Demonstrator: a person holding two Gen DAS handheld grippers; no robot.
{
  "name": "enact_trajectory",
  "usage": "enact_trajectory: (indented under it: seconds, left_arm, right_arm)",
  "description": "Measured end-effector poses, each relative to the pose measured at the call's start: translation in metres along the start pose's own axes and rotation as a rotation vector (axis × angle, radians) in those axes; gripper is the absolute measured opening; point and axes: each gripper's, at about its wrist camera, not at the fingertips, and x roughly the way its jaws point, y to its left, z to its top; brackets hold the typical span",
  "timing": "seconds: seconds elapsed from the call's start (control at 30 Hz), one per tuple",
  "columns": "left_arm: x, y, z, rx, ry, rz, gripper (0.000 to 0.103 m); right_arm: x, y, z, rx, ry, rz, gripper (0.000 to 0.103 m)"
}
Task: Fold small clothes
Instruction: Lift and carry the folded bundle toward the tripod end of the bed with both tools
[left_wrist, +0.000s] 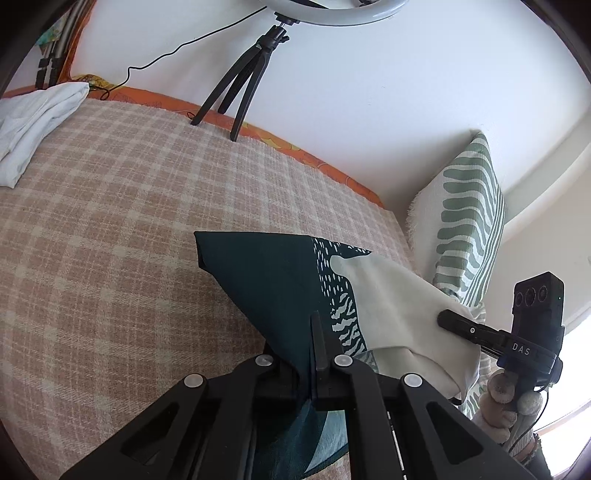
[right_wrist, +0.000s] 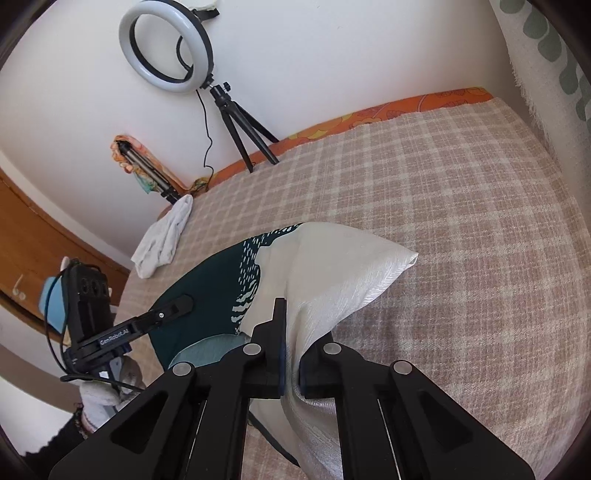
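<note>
1. Cloth (left_wrist: 266, 280), dark teal on one side with a cream part (right_wrist: 332, 266) and a white dashed print between them, is held up off the checked blanket (left_wrist: 110, 221) by both grippers
2. The left gripper (left_wrist: 306, 354) is clamped on the teal part; its jaws are pressed together with the fabric pinched between them, and the teal panel stretches from there to a pointed corner over the blanket
3. The right gripper (right_wrist: 290, 354) is clamped on the cream part; the fabric is bunched in the narrow gap between its jaws and spreads ahead into a loose point just above the blanket
4. In the right wrist view the left gripper's finger (right_wrist: 173, 308) lies against the teal part, held by a gloved hand (right_wrist: 107, 391)
5. In the left wrist view the right gripper (left_wrist: 458, 325) presses on the cream part
6. A crumpled white garment (left_wrist: 33, 122) lies on the far corner of the blanket, well apart from the held cloth
7. A ring light (right_wrist: 166, 51) on a black tripod (right_wrist: 243, 129) stands at the blanket's far edge by the white wall
8. A cushion with green stripes (left_wrist: 469, 221) leans against the wall beside the blanket
</note>
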Motion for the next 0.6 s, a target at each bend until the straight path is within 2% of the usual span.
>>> enact_trajectory:
  seconds: [0.33, 0.6]
  left_arm:
    - [-0.062, 0.026, 0.028, 0.023, -0.073, 0.028, 0.000]
    - [-0.119, 0.076, 0.073, 0.039, -0.155, 0.104, 0.000]
  right_arm:
    - [0.009, 0.067, 0.019, -0.119, -0.018, 0.004, 0.003]
    - [0.055, 0.149, 0.048, -0.229, -0.018, 0.041, 0.003]
